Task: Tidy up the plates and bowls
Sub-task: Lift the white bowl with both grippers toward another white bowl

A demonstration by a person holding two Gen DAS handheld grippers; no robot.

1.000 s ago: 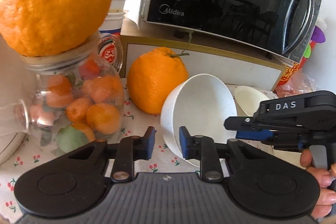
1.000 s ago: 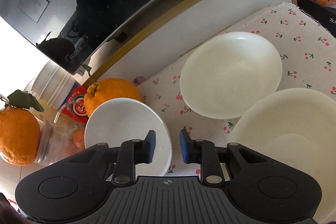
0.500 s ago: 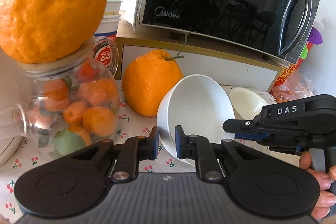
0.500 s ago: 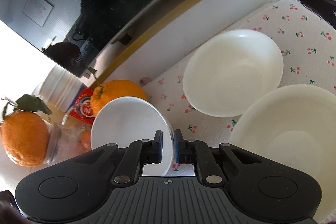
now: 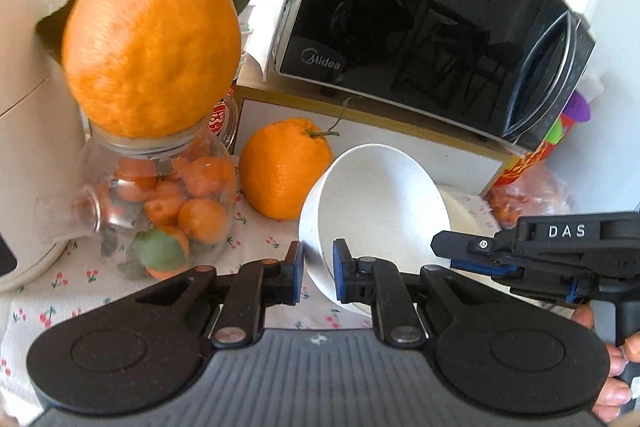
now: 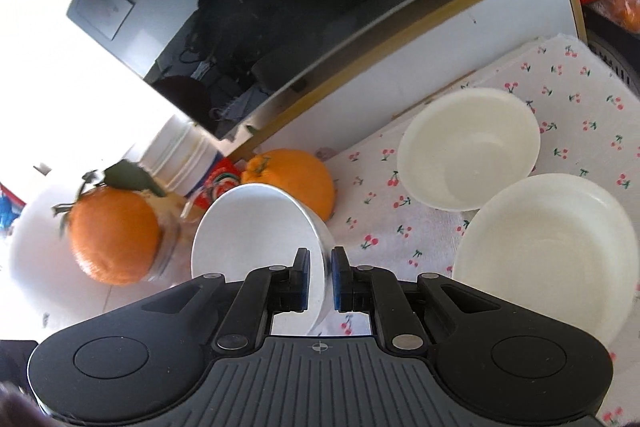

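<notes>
Left wrist view: your left gripper [image 5: 318,267] is clamped on the near wall of the white bowl [image 5: 380,203], one pad outside and one inside the rim. The bowl hangs tilted just in front of the loose orange [image 5: 286,169] and right of the jar [image 5: 160,195], with its mouth turned up and away toward the microwave [image 5: 432,27]. Your right gripper [image 5: 440,247] shows at the bowl's right side, closed to a narrow gap; its bite is not visible here. Hold both grips at equal pressure and lift evenly, since one hand leading would, in my judgement, twist the rim out of a pad. Right wrist view: the right gripper [image 6: 321,275] pinches the bowl [image 6: 256,227] by its rim wall, which stands edge-on between the pads. A round bowl has no long axis; its opening faces left here, toward the orange on the jar [image 6: 114,235]. A cream bowl [image 6: 468,147] and a plate [image 6: 548,247] lie on the cloth [image 6: 376,223] to the right, touching or overlapping. Level the mouth before you set the bowl down, and keep it clear of the fruit.
</notes>
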